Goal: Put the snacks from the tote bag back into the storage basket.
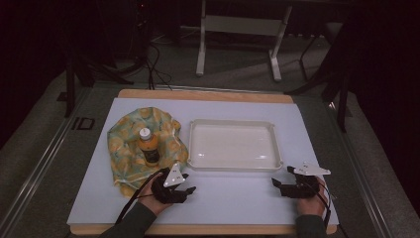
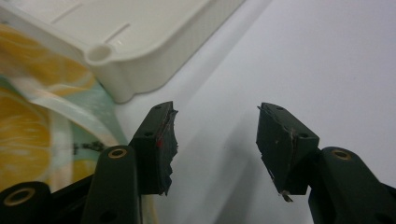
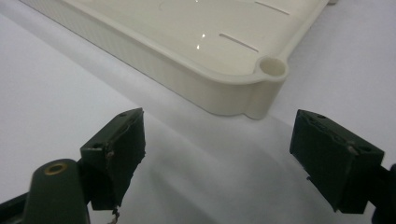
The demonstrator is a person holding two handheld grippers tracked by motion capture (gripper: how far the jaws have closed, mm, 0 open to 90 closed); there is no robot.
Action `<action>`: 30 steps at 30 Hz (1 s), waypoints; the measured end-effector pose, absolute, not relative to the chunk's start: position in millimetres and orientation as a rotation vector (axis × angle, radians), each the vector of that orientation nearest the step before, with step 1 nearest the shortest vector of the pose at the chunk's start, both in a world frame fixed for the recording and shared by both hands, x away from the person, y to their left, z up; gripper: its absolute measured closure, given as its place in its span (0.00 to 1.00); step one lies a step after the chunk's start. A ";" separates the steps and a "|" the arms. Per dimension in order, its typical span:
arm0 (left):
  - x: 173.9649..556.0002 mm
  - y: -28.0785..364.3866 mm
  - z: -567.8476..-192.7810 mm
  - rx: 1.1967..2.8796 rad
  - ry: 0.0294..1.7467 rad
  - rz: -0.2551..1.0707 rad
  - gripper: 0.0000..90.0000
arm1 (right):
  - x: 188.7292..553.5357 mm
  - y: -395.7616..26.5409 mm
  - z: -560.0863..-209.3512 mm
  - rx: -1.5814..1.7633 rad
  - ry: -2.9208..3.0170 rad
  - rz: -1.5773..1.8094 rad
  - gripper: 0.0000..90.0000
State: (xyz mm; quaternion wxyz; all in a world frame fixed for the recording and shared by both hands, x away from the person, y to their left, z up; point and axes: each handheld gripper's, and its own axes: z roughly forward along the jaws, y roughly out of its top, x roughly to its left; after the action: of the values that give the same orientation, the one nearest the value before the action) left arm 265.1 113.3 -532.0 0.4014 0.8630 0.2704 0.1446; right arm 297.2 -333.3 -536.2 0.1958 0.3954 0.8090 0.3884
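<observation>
item 1: left gripper, jaws parted wide, holding nothing, low over the table. item 2: lemon-print cloth, just beyond and left of the left gripper, near its left jaw; orange bottle upright on it. item 3: white tray, empty, between both grippers, apart from them. item 4: right gripper, jaws wide apart, empty, near the tray's corner.

You can read "ID" on the floor strip left of the table; the bottle label and the cloth print stay illegible.
</observation>
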 end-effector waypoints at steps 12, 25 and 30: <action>264.2 117.2 -526.0 2.205 0.690 0.341 0.56 | 296.5 -332.2 -536.3 1.098 2.266 1.077 0.20; 262.9 124.9 -515.3 2.222 0.721 0.311 0.56 | 296.2 -331.8 -536.4 1.091 2.266 1.072 0.20; 261.8 125.4 -513.7 2.234 0.696 0.306 0.56 | 296.2 -331.3 -536.5 1.086 2.269 1.066 0.20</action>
State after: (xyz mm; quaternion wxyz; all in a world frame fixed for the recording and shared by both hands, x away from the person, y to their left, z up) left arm 261.8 125.4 -513.7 0.3811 0.8753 0.2726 0.1198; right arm 296.2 -331.3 -536.5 0.2032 0.3891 0.8132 0.3821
